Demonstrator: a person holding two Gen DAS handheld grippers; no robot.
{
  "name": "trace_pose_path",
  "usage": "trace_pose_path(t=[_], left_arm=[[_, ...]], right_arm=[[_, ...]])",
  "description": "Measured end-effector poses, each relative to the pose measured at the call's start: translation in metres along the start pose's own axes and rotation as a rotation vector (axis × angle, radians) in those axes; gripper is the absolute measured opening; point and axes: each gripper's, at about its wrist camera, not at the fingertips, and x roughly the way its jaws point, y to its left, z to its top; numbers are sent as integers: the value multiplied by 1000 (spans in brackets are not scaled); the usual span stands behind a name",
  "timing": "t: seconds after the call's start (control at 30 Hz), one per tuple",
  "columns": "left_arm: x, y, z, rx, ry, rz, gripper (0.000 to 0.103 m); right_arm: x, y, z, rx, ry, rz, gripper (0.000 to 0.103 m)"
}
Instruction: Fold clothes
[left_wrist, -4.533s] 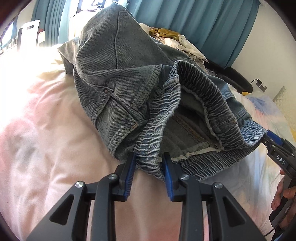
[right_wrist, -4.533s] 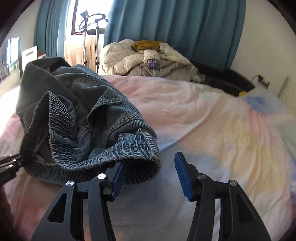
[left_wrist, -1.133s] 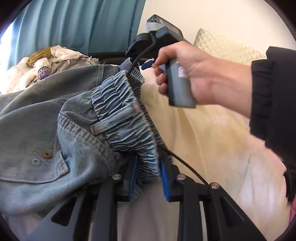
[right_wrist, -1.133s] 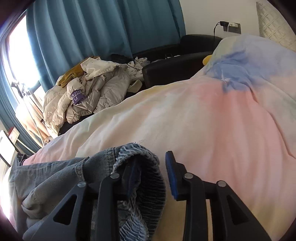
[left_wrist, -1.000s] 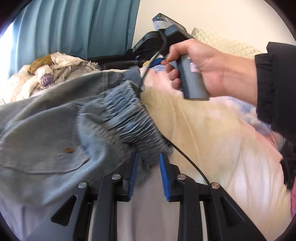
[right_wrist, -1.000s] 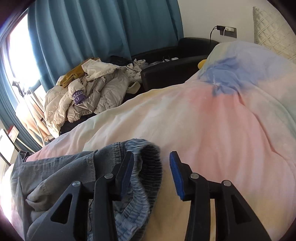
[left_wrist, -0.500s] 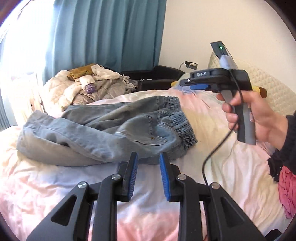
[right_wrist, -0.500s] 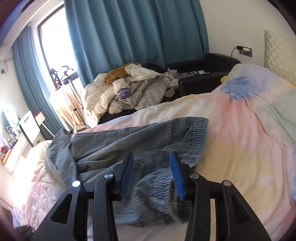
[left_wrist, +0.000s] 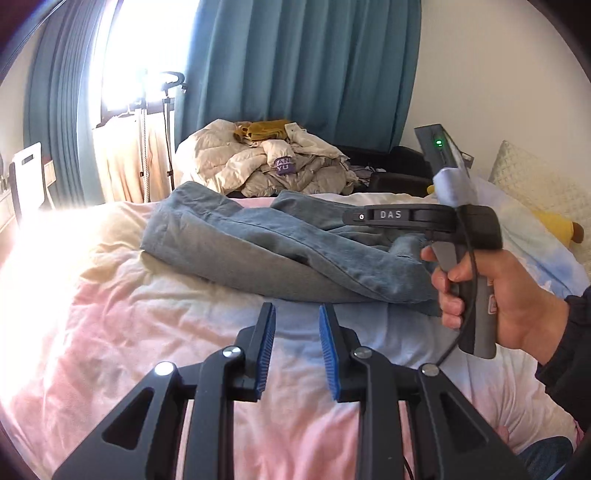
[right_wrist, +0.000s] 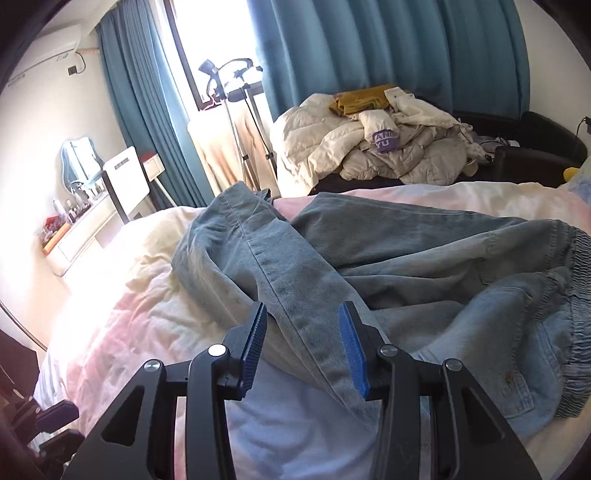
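Left claw (left_wrist: 297, 345): jaws a narrow gap apart, nothing between the blue pads; it hovers over bare duvet (left_wrist: 110, 332), short of the near edge of the jeans (left_wrist: 258, 251). Empty, so no hold on the garment from this side.

Jeans lie lengthwise across the bed, legs toward the window end, elastic waistband (right_wrist: 576, 295) at the pillow end. Cloth is rumpled: one leg lapped over the other, ridges along the seam. Judgement: laid out for folding but not yet flattened; no fold made.

Right claw (right_wrist: 303, 341): jaws parted wider, also empty. A leg seam shows in the gap beyond the pads, but the pads do not press it, and whether the tips touch cloth cannot be told. Judgement: it stands ready to pinch that leg.

View differences. The left wrist view shows the right hand (left_wrist: 509, 302) holding the other tool's grey handle, its cable hanging down, and a pillow (left_wrist: 535, 184) beyond; that tool hides the waistband. The right wrist view shows the waistband and a back pocket, plus a white dresser (right_wrist: 85, 236) by the window. Both show the clothes heap (right_wrist: 376, 147) behind the bed.
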Motion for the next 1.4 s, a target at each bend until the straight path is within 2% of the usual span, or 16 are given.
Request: trace_pose_path(t=[0.13, 0.23, 0.37, 0.43, 0.5, 0.53, 0.57, 0.63, 0.67, 0.83, 1.0, 1.2, 1.33, 1.4], left_arm=[[15, 33, -2, -37, -45, 73, 25], [29, 65, 2, -114, -39, 79, 25], [37, 98, 4, -175, -43, 109, 25], [38, 112, 4, -226, -52, 118, 25], [41, 125, 3, -287, -41, 100, 25], [42, 130, 2, -316, -33, 87, 25], [41, 135, 1, -344, -25, 73, 25], [40, 143, 0, -378, -20, 64, 25], [37, 145, 0, -387, -25, 66, 25], [20, 151, 5, -424, -79, 85, 25], [-2, 144, 8, -411, -119, 82, 25], [-16, 130, 2, -379, -129, 84, 25], [-8, 123, -1, -352, -108, 95, 25], [0, 120, -2, -341, -92, 98, 25]], right_arm=[[68, -7, 20, 34, 53, -50, 41], [114, -11, 30, 59, 112, -38, 45], [152, -15, 33, 66, 172, 19, 48], [155, -15, 31, 81, 173, 78, 48], [153, -10, 25, 79, 192, 142, 48], [150, -5, 21, 70, 203, 162, 39], [145, 1, 17, 55, 207, 166, 22], [128, 17, 11, 2, 182, 111, 5], [118, 25, 8, -23, 166, 92, 3], [49, 67, -8, -141, 66, 112, 2], [-5, 118, -53, -262, 20, 69, 1], [-2, 125, -125, -278, 134, 77, 1], [18, 111, -163, -184, 223, 80, 1], [28, 100, -171, -103, 258, 92, 2]])
